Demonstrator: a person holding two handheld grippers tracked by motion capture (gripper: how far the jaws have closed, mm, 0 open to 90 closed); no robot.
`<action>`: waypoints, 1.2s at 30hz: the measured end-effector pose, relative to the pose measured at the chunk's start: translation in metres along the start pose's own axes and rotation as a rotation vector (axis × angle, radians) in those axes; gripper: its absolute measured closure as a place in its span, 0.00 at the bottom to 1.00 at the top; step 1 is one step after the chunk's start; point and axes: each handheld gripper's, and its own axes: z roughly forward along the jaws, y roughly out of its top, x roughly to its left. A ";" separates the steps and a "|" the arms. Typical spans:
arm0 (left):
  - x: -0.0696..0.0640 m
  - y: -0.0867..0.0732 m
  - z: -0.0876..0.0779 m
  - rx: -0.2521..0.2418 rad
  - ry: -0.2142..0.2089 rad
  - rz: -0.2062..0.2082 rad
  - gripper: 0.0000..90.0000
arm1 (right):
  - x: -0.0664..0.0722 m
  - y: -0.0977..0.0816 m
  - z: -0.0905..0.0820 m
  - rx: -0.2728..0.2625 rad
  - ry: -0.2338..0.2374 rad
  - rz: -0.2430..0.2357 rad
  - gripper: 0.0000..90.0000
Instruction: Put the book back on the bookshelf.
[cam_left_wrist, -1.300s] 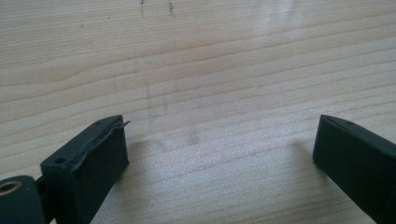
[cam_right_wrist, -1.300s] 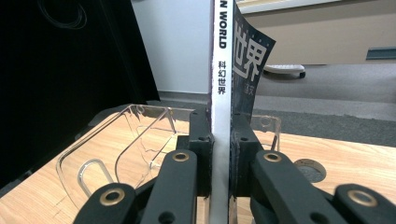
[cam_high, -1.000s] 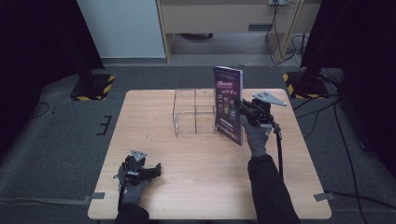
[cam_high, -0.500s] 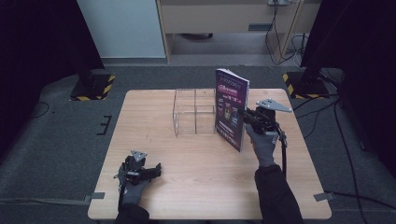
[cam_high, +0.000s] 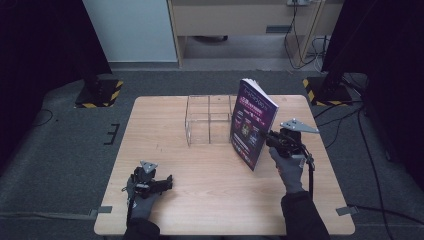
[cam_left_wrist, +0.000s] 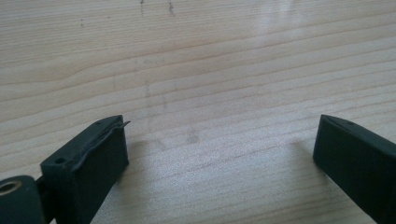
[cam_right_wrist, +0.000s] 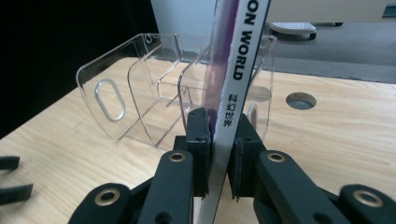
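In the right gripper view we lose the top of the magazine (cam_right_wrist: 236, 60) past the upper edge, so its spine title reads only in part, and its foot drops out of sight behind the right tool (cam_right_wrist: 219, 154). From the high view its cover print (cam_high: 251, 122) is too small for us to read. The magazine also hides part of the clear rack (cam_right_wrist: 140, 100) behind it.

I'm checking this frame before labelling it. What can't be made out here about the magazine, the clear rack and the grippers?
- Magazine: cover text too small in the high view; in the right gripper view the spine's title is cut off by the top edge.
- Clear rack: right end hidden behind the magazine, high view.
- Right gripper: jaw tips hidden by the magazine, high view.
- Left gripper: body cut off by the bottom edge, left gripper view.
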 end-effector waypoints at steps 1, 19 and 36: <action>0.000 0.000 0.000 0.000 0.000 0.000 0.02 | 0.000 -0.002 -0.001 0.000 0.002 -0.002 0.90; 0.000 0.000 0.000 0.001 0.001 0.001 0.02 | 0.002 -0.034 -0.014 0.001 0.010 -0.002 0.88; 0.000 0.000 0.000 0.000 0.001 0.001 0.02 | -0.003 -0.011 -0.020 -0.029 -0.022 0.040 0.91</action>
